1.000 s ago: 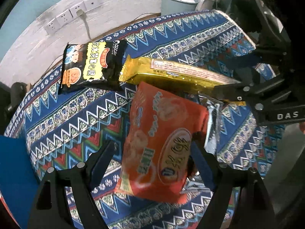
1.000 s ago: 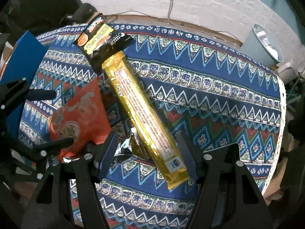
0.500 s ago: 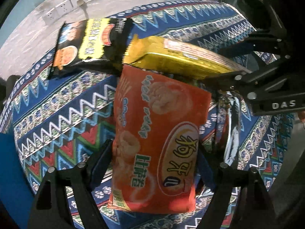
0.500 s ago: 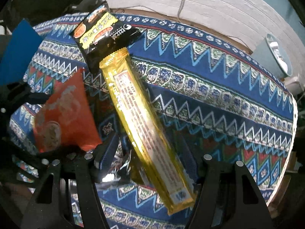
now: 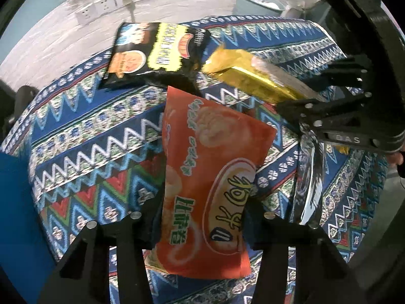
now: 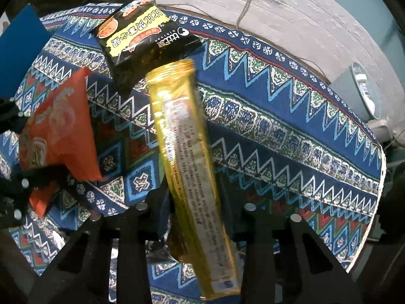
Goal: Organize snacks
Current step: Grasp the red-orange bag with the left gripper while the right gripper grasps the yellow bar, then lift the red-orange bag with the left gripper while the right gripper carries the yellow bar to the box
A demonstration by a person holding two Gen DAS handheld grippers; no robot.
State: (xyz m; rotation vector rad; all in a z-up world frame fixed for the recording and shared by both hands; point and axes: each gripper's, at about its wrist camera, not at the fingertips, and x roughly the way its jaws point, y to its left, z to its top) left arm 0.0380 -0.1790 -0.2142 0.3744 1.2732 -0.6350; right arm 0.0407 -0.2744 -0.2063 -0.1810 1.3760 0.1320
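in the left wrist view a grey bin with pale scraps in it stands on the floor past the patterned tablecloth, and the left gripper, its jaws having just been closing, is clamped on the orange snack bag, beyond which a black packet lies on the cloth. in the right wrist view the right gripper, jaws also just closing, pinches the long gold pack across its lower half, its far end reaching the black packet.
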